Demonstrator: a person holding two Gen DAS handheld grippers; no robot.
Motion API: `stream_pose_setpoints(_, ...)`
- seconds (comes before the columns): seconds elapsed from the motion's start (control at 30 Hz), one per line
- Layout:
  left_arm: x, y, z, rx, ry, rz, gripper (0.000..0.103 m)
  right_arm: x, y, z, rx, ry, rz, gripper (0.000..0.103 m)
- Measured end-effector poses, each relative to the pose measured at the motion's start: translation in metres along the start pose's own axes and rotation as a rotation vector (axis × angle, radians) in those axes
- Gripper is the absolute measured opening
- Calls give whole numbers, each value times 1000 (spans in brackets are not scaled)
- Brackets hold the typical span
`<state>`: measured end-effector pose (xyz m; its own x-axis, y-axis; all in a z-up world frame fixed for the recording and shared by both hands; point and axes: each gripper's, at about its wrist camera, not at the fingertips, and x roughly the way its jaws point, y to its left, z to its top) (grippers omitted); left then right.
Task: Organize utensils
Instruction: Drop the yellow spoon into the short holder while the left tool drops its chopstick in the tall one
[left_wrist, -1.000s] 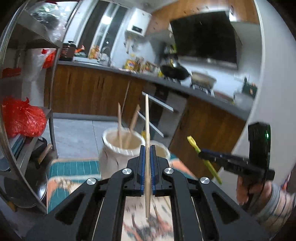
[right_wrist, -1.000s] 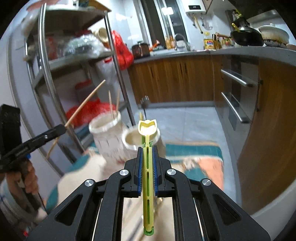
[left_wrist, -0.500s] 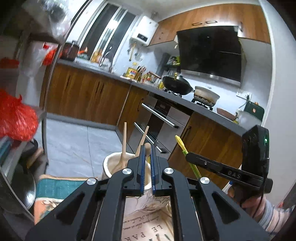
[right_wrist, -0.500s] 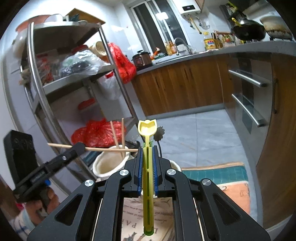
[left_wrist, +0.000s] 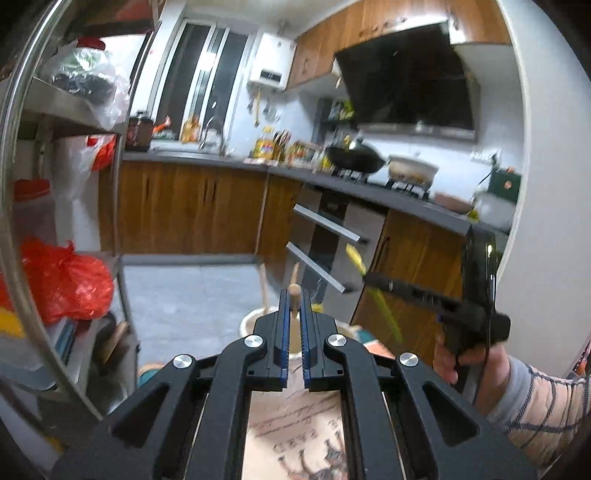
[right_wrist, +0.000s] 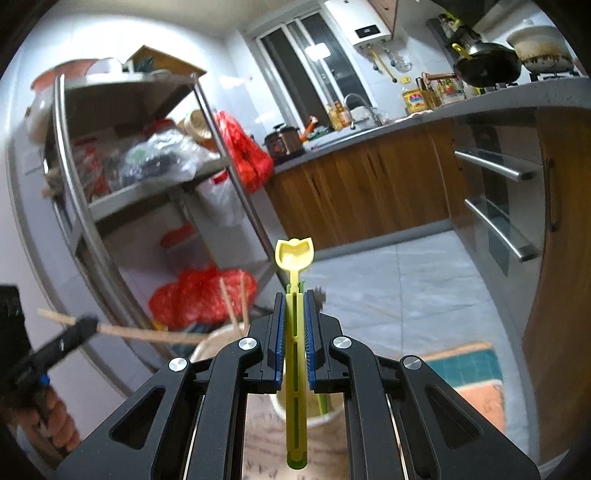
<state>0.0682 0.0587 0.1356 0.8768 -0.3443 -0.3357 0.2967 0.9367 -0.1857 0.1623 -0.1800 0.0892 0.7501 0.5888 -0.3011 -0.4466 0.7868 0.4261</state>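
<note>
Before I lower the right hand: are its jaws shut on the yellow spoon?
Shut. The right gripper has both blue pads pressed against the yellow spoon, whose bowl sticks out beyond them.

Home kitchen, wok (left_wrist: 355, 158) on stove, wooden cabinets (right_wrist: 373, 192), sink tap (right_wrist: 357, 100)

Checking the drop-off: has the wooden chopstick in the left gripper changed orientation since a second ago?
Yes. The wooden chopstick stood steep against the steel rack in the right wrist view; now it lies nearly level, tip toward the white holder.
</note>
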Motion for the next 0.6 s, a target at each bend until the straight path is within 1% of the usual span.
stream_pose_setpoints(0.13,10,4,5,0,90,35,5,18,-2,5,19,-69,-4,10)
stream_pose_setpoints(0.27,29,7,4,-5,163,49,5,31,-4,0,22,-131,-51,10)
stream_pose_setpoints(0.4,45,9,1,15,189,78,5,42,-8,-10,45,-141,-81,10)
stream_pose_setpoints(0.5,55,9,-3,30,202,101,5,48,-9,-17,35,-126,-93,10)
stream_pose_setpoints(0.6,64,10,-5,25,207,104,5,50,-12,-22,24,-109,-104,10)
